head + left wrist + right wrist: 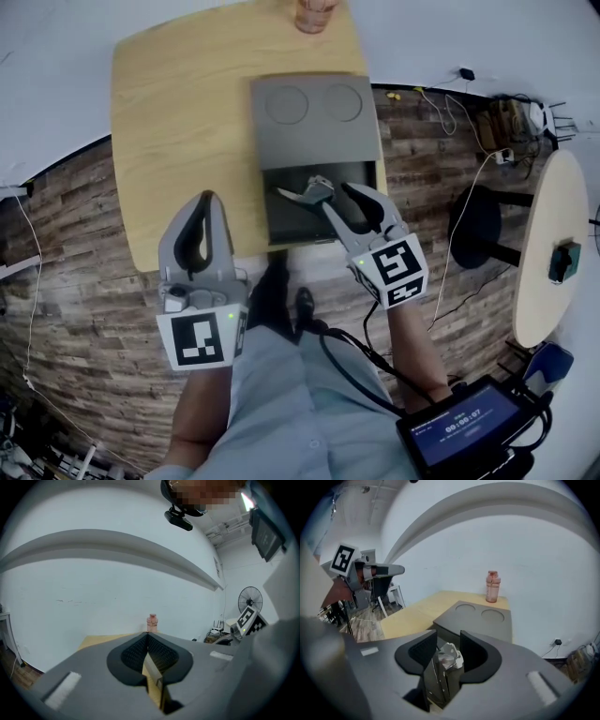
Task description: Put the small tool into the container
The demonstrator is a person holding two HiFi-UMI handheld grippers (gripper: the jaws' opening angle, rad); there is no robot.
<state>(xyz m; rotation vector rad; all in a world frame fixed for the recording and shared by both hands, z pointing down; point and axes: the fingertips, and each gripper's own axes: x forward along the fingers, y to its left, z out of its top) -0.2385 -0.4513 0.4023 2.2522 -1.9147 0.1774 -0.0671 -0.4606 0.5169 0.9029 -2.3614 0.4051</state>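
Right fingers: the right gripper (444, 641) stands wide, its pads clear of the small tool (449, 657) seen through the gap. I judge this a release, since the tool lies inside.
Left fingers: the left gripper (146, 639) is closed tip to tip on nothing, over the near edge of the table (178, 122), likely just kept out of the way.
Tool place: in the open compartment of the container (314, 131), by the table's right edge.
Tool axis: lying flat, long axis roughly along the near edge, with the bulkier end toward the right gripper.
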